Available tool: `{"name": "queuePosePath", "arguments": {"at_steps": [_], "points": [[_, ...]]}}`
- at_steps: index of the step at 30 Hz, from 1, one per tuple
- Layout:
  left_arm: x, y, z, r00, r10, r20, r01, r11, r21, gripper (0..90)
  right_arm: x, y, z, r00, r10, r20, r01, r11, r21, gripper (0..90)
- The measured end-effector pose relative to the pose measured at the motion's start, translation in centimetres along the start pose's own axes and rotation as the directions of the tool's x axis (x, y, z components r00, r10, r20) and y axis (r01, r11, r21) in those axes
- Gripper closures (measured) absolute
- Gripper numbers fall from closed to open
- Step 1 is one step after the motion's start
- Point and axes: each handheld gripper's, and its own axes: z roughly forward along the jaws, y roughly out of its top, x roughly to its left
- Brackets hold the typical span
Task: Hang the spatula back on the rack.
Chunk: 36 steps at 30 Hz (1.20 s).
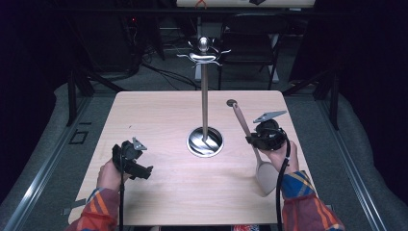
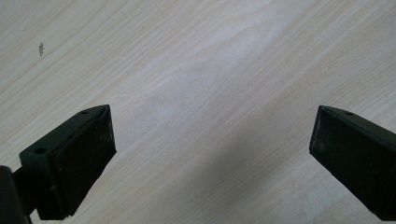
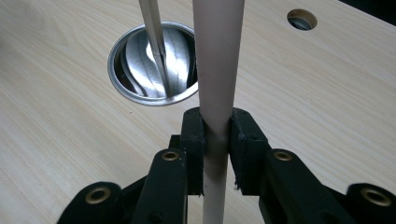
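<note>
Your right gripper [image 1: 251, 139] is clenched on the spatula [image 1: 250, 144]: in the right gripper view both jaws press against the pale round handle [image 3: 218, 70], one on each side, with the handle running straight up between them and on out past their tips. From the high view, the handle slants away from your right hand [image 1: 279, 156] toward the far side of the table [image 1: 159, 110], ending in a dark round tip, while the broad pale blade [image 1: 266, 175] lies behind the jaws, near your sleeve [image 1: 300, 192] and close to the table's near right edge. Whether the blade rests on the wood or hangs just above it, you cannot tell. Ahead of the right jaws and off to their left sits the stand [image 1: 205, 96], its shiny round base [image 3: 152, 63] on the table and its thin metal pole [image 3: 154, 37] rising upright to a hooked top with a ball. The stand is near the spatula but apart from it. Your left gripper [image 1: 139, 169] is released, its jaws spread wide with nothing between them but bare wood [image 2: 210, 93]; it is held low over the near left part of the table, well apart from stand and spatula.
</note>
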Motion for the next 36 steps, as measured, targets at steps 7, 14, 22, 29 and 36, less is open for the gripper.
{"name": "queuePosePath", "arguments": {"at_steps": [7, 14, 22, 29, 36], "points": [[0.0, 0.0, 0.0, 1.0, 0.001, 0.0, -0.001, 1.0, 0.001, 0.0, 0.0, 0.2, -0.7, 1.0, 0.004, -0.006, -0.005, 0.9996, -0.027, 76.9], [0.0, 0.0, 0.0, 1.0, 0.005, -0.001, -0.005, 1.0, -0.001, 0.0, 0.8, 0.7, -1.8, 0.9998, -0.01, 0.018, 0.012, 0.9957, -0.091, 77.0], [-0.1, 0.0, 0.0, 0.9999, 0.008, -0.006, -0.008, 1.0, -0.003, 0.0, 1.6, 1.2, -2.6, 0.9979, -0.047, 0.044, 0.051, 0.9931, -0.106, 77.0], [-0.1, 0.1, 0.0, 1.0, 0.006, -0.006, -0.007, 1.0, -0.004, 0.0, 2.0, 1.7, -3.0, 0.9972, -0.07, 0.028, 0.073, 0.9882, -0.135, 76.9], [-0.1, 0.1, 0.0, 1.0, 0.007, -0.005, -0.007, 1.0, 0.0, 0.0, 2.3, 2.1, -2.9, 0.9981, -0.061, -0.001, 0.059, 0.9645, -0.258, 77.0]]}}
